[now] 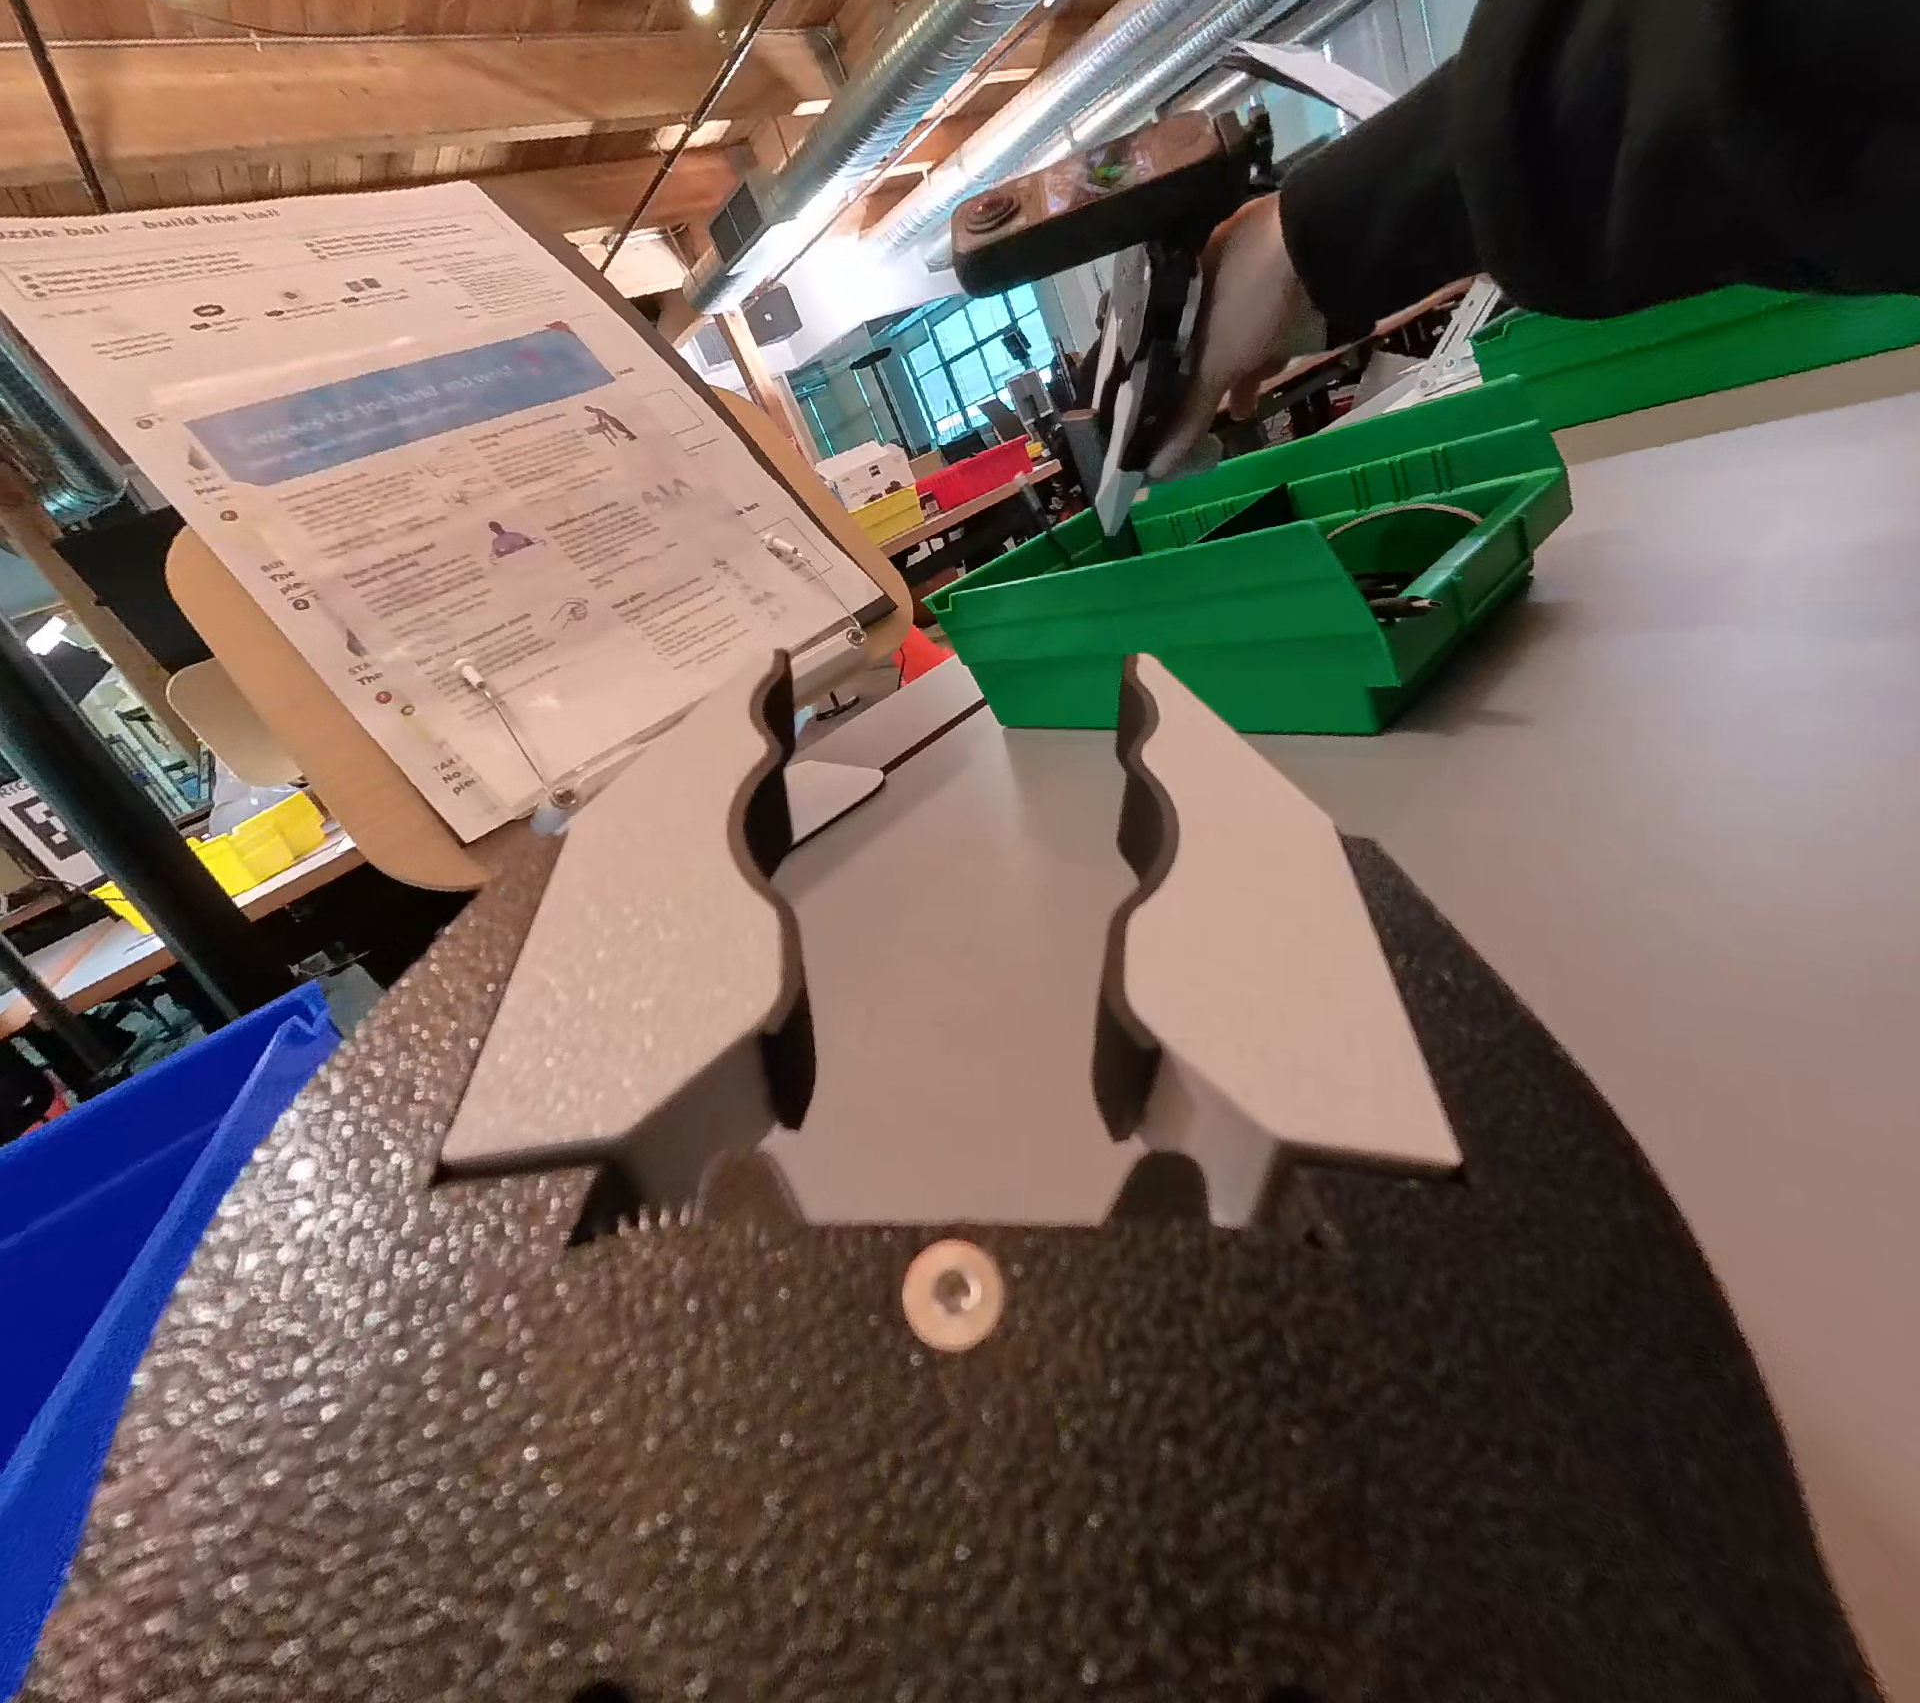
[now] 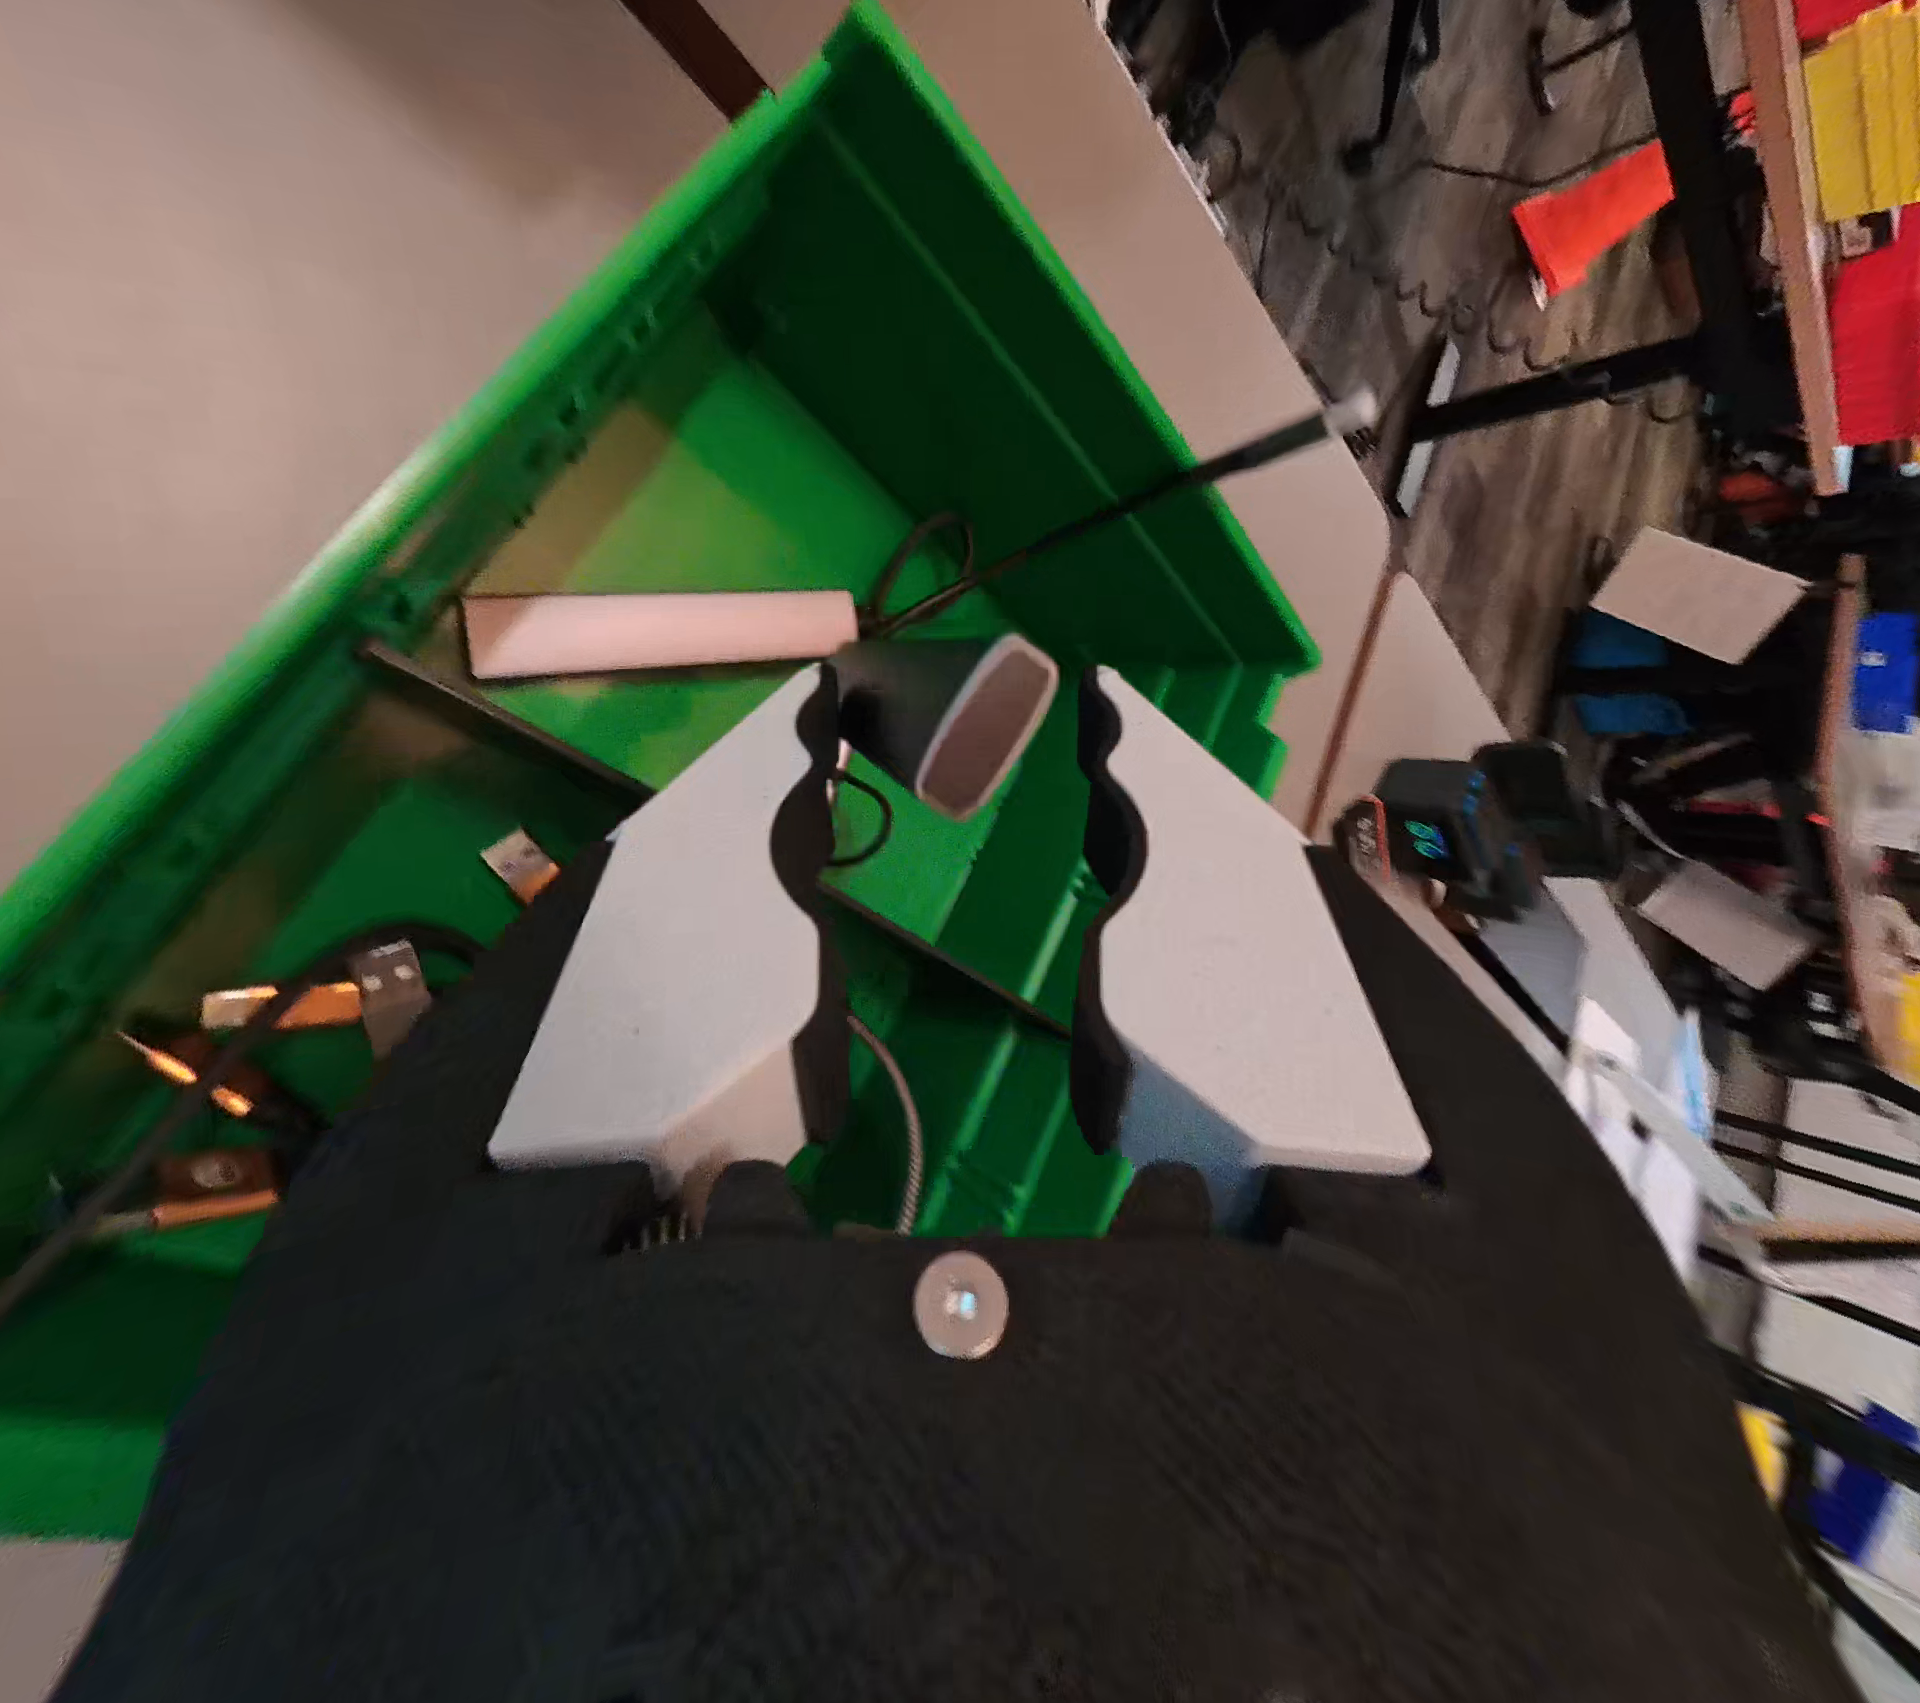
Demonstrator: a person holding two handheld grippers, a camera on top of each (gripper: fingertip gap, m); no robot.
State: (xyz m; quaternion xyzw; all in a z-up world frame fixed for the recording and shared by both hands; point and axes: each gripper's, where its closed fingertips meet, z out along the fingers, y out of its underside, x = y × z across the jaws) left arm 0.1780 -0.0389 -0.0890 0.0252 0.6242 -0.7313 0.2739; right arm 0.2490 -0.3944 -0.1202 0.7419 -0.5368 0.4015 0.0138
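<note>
Right gripper [image 2: 951, 697] hanging over the green bin [image 2: 1039, 365], jaws spread and pinching nothing.

A dark, light-rimmed tube [image 2: 961, 734] is lying just past its tips beside a pale bar [image 2: 655, 635], dividers and bin walls close around; the desk [image 2: 260, 178] is lying bare beyond the bin's rim. Left gripper [image 1: 956, 697] is hovering with jaws spread over the desk, between a blue bin [image 1: 125, 1238] and a document stand [image 1: 416, 490].

Grey surface [image 1: 1662, 718], matte and bare across most of its span. Bearing a green divided bin [image 1: 1195, 645] near the far edge, a document stand's flat foot [image 1: 831, 786] just beside it, a blue bin [image 1: 135, 1238] at left.
</note>
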